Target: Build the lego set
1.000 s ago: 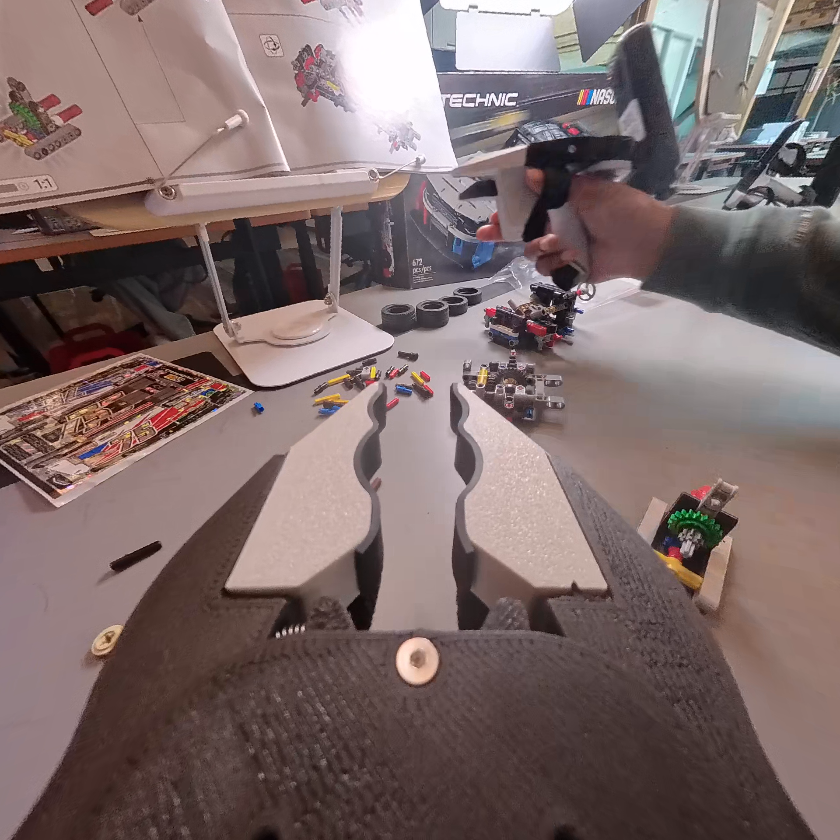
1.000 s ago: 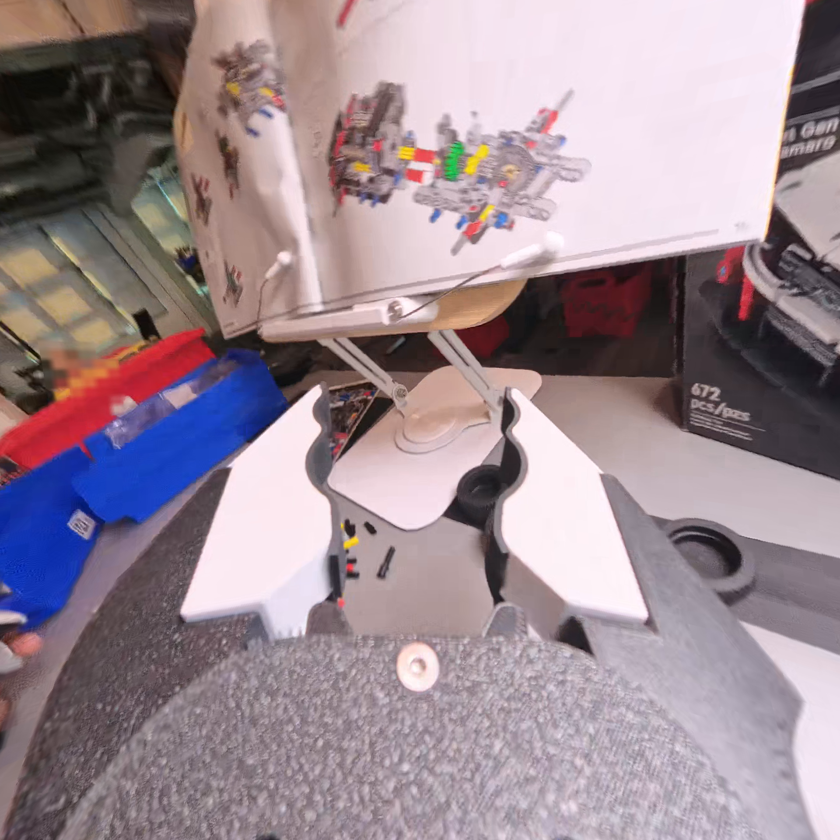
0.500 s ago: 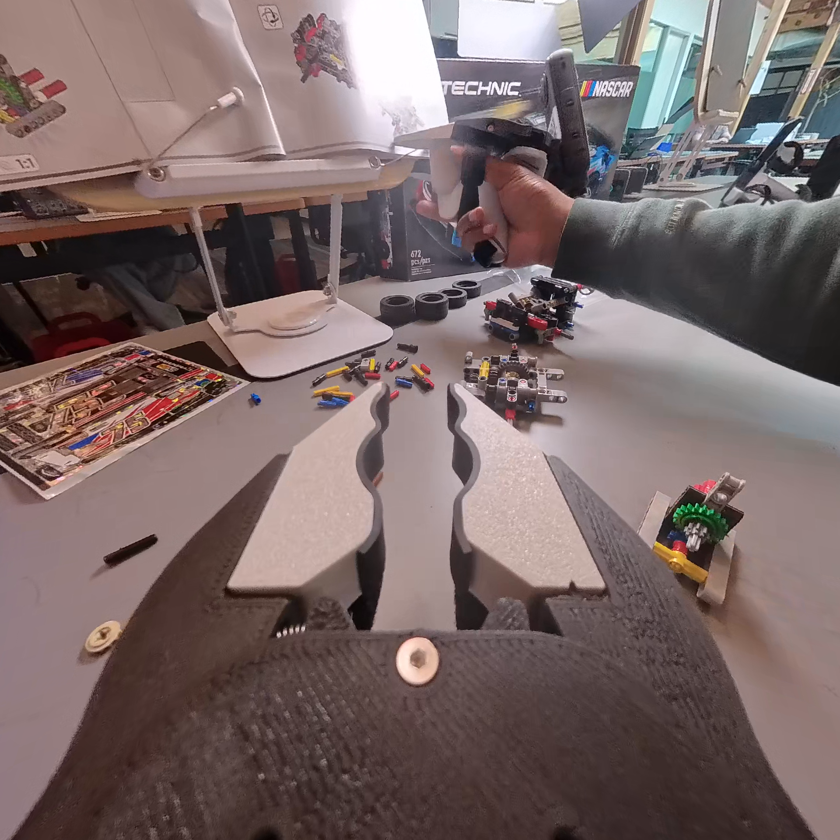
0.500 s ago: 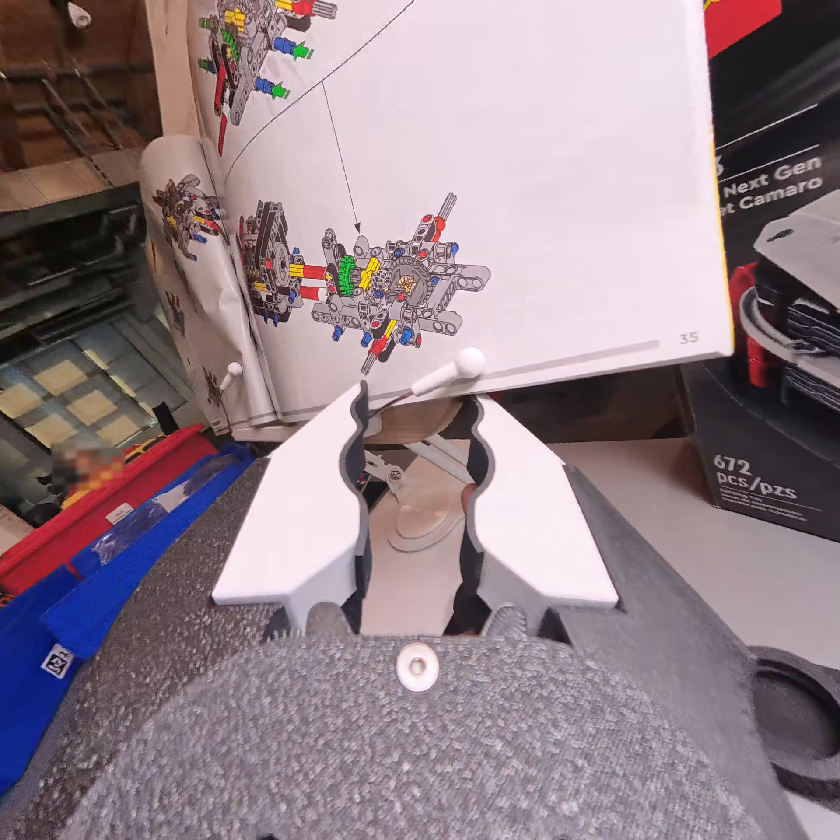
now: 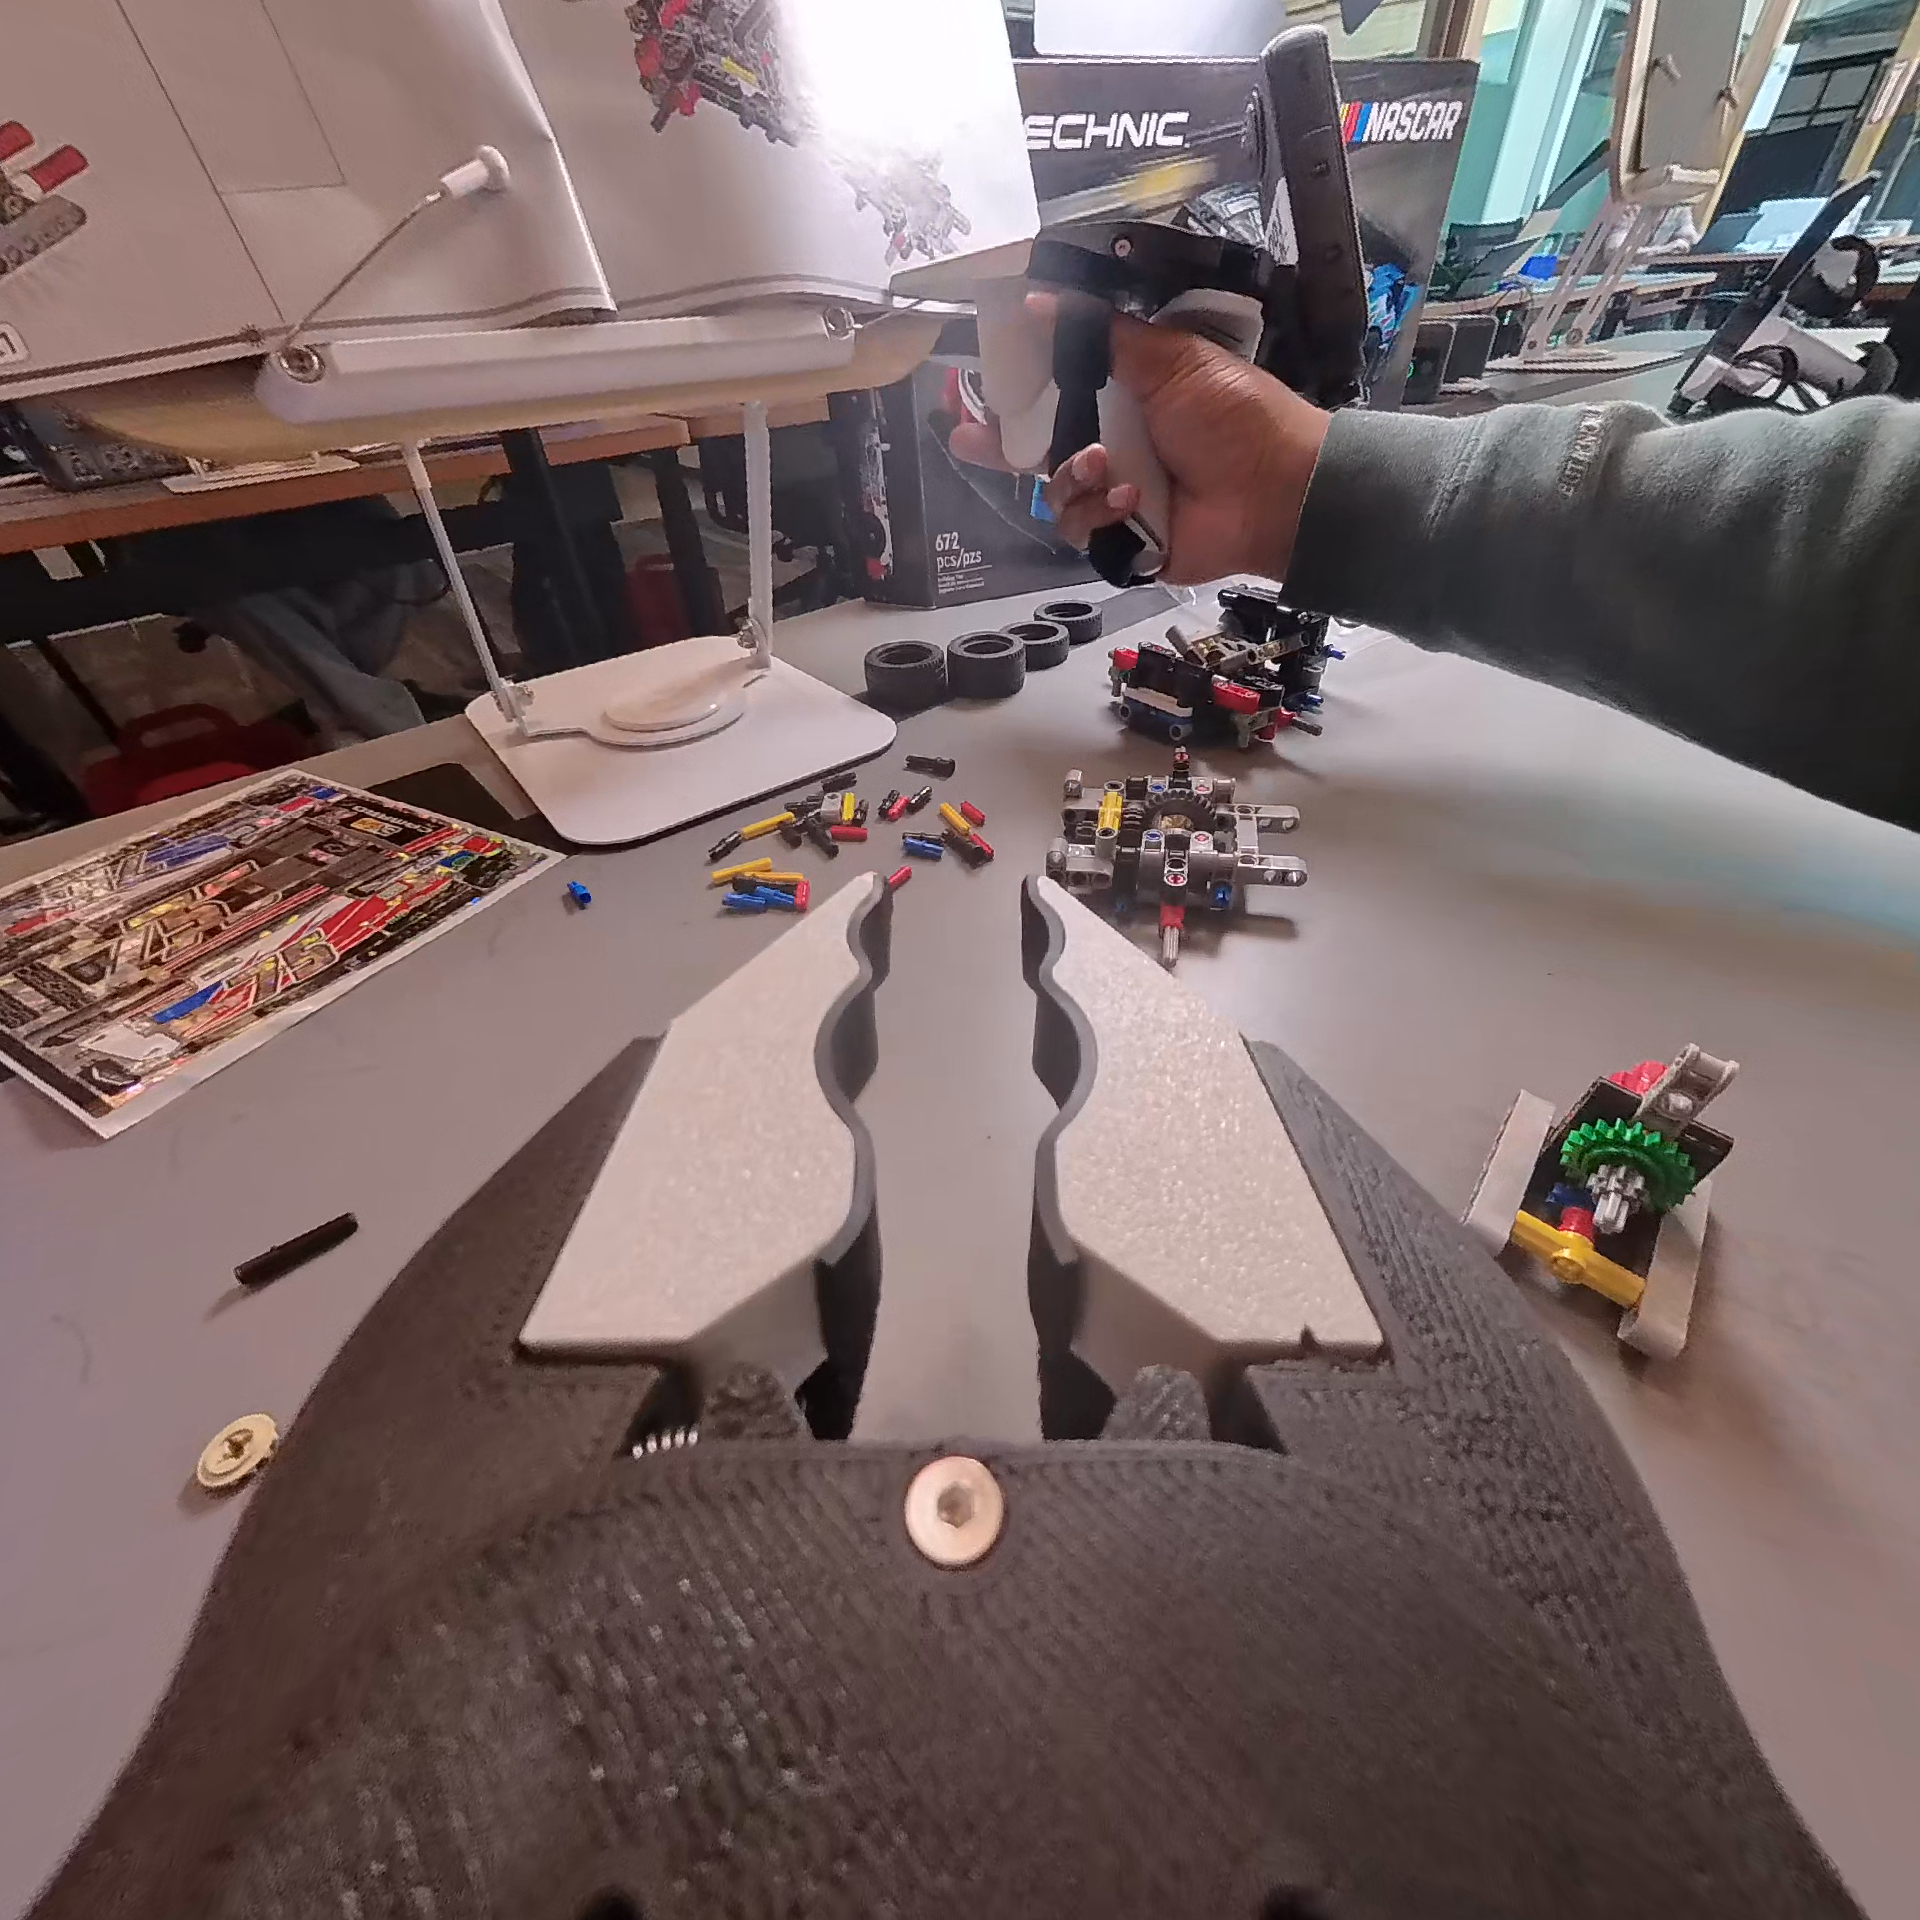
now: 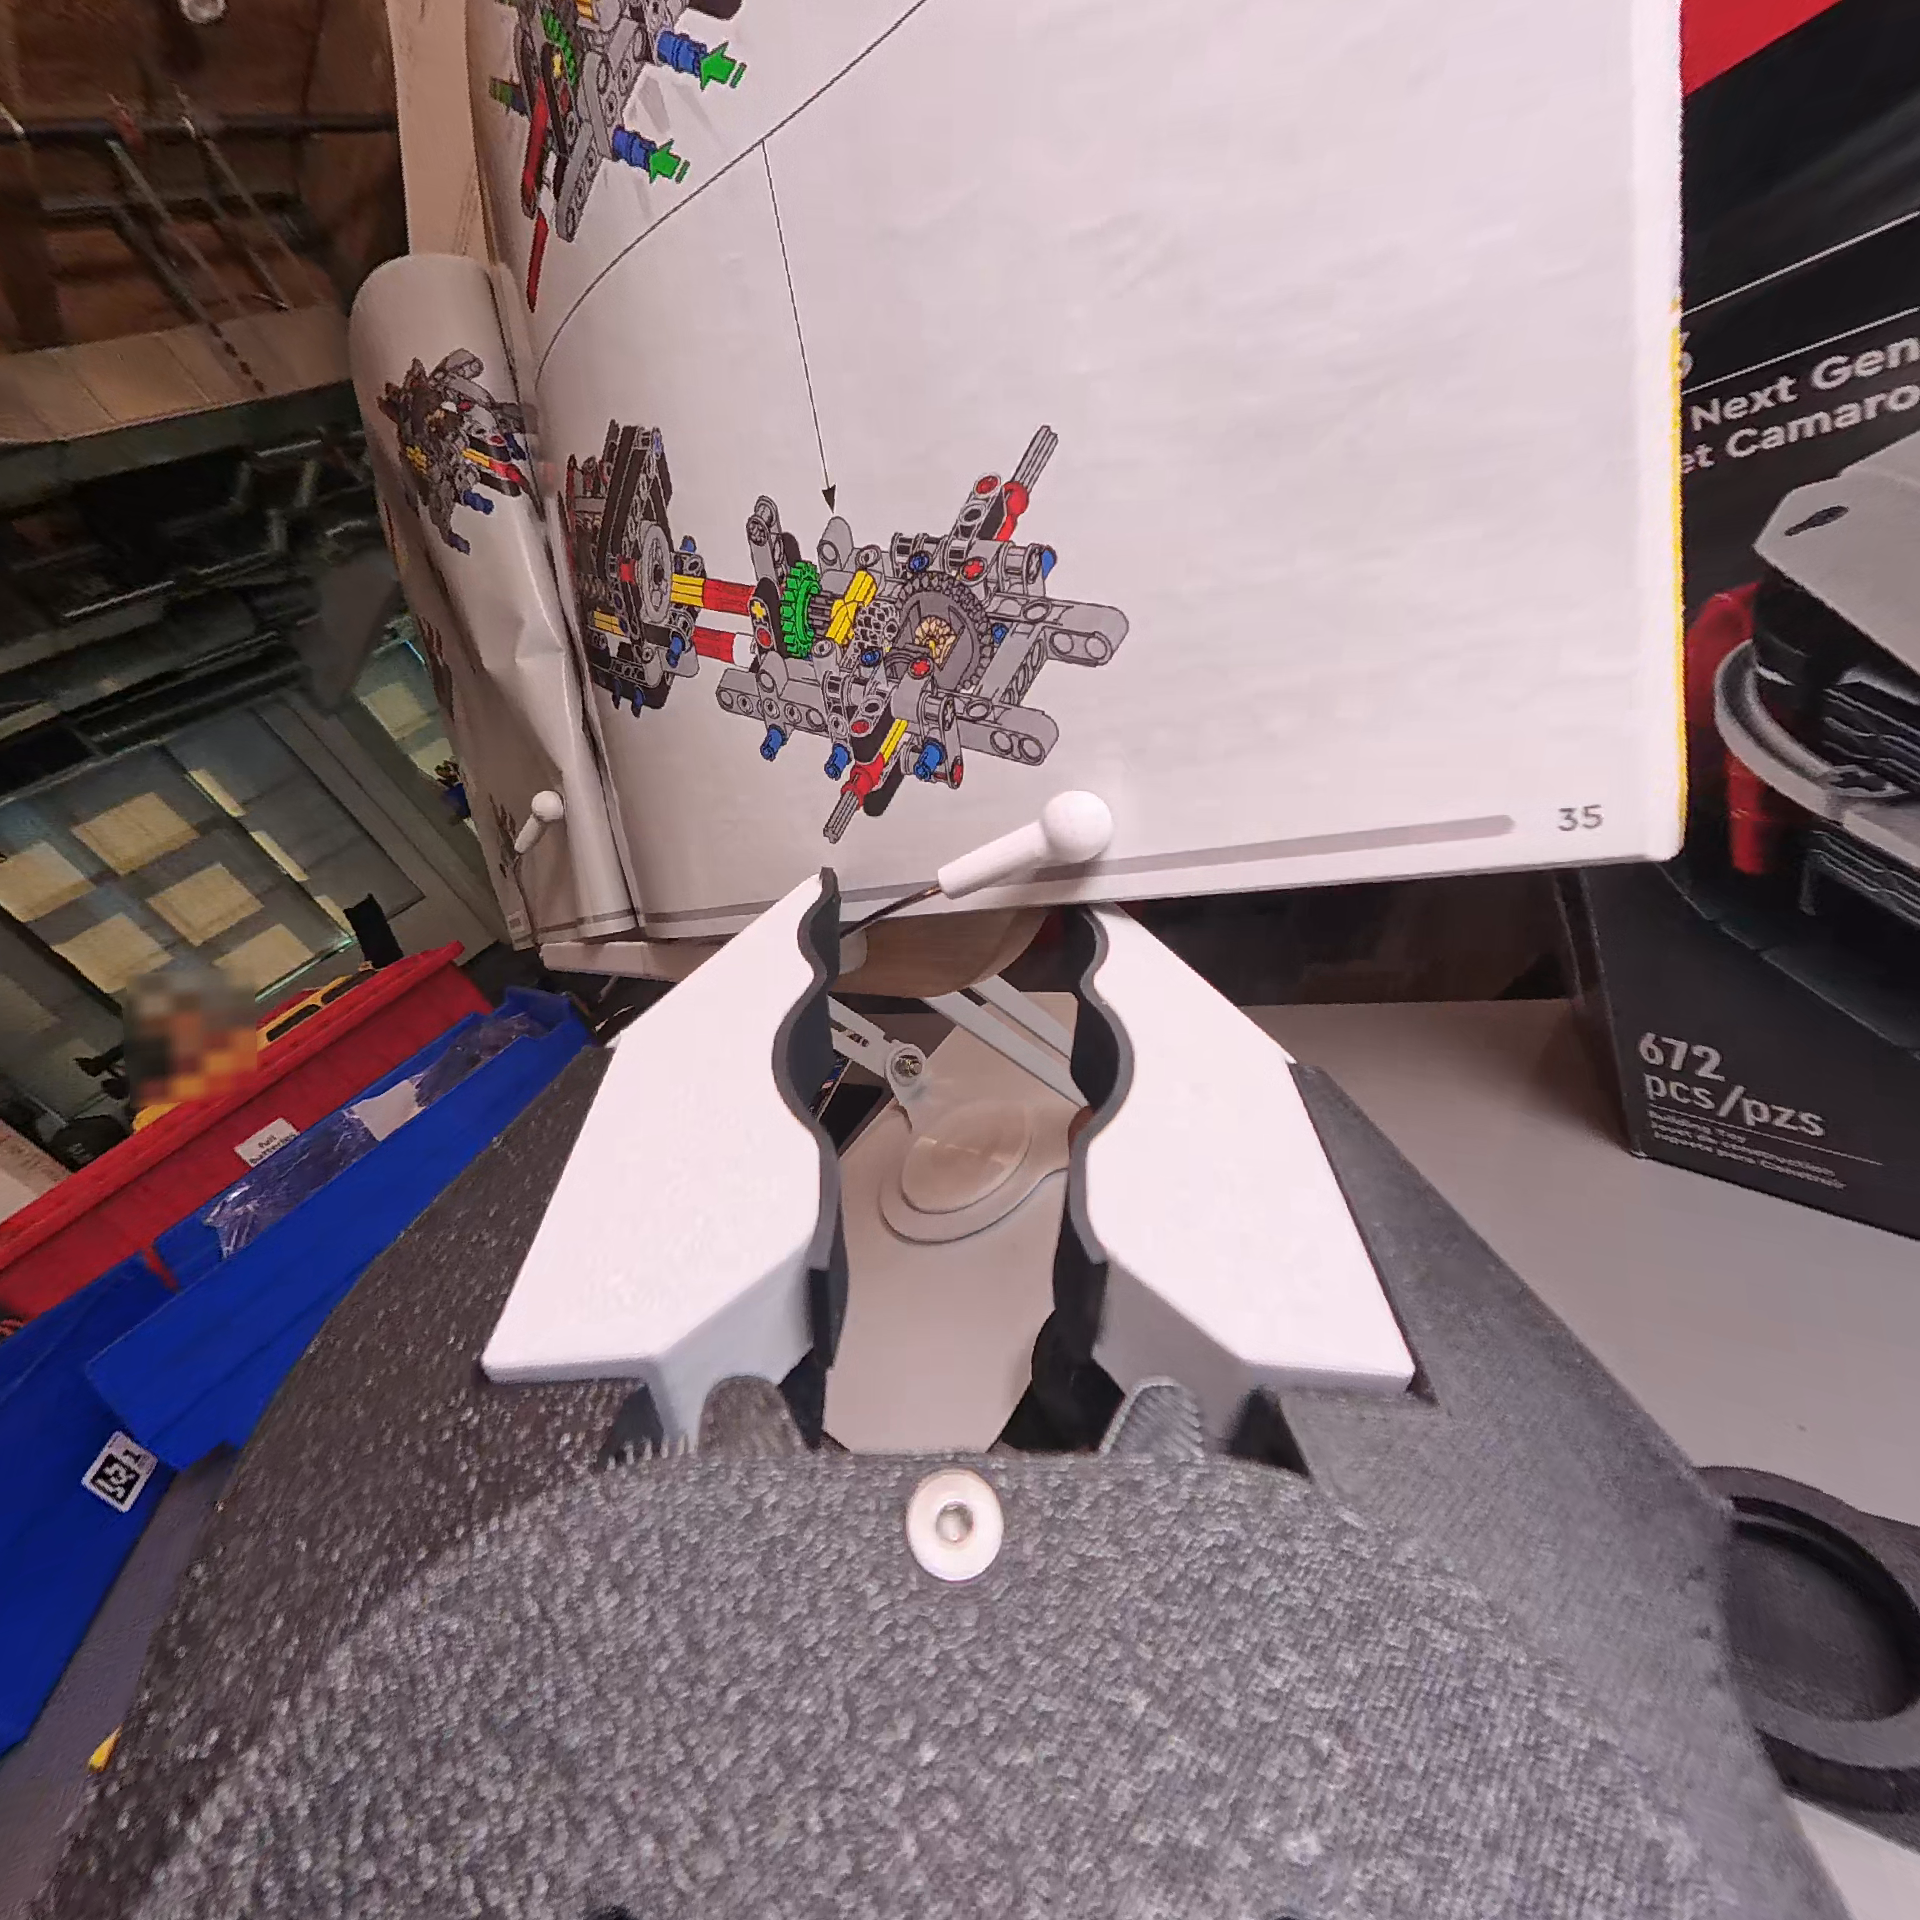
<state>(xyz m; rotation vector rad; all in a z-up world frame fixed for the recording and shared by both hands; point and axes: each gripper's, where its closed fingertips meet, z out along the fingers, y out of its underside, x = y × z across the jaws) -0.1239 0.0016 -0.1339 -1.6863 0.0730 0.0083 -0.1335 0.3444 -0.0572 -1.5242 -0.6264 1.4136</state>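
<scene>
My left gripper (image 5: 954,894) is open and empty, held low over the grey table (image 5: 1507,831). A scatter of small coloured pins (image 5: 852,831) lies just ahead of its left fingertip. A grey gear assembly (image 5: 1174,842) lies ahead to the right. My right gripper (image 6: 956,899) is open and holds nothing. Its tips are at the bottom edge of the open instruction booklet (image 6: 1247,416) on a white stand, just under the white page-holder pin (image 6: 1029,847). In the left wrist view a hand (image 5: 1195,436) holds this gripper (image 5: 966,286) at the booklet's lower right corner.
Several black tyres (image 5: 977,660), a black car assembly (image 5: 1216,675), a small green-gear assembly (image 5: 1610,1184), a sticker sheet (image 5: 208,935), a black axle (image 5: 296,1247) and a tan washer (image 5: 237,1449) lie on the table. The stand's base (image 5: 686,748), a black box (image 6: 1808,727) and blue bins (image 6: 260,1143) stand around. My hands' fingertips stand some 35 centimeters from each other.
My right gripper rose and moved in to the booklet's bottom edge, and its jaws narrowed without closing on anything. My left gripper stayed almost still.
</scene>
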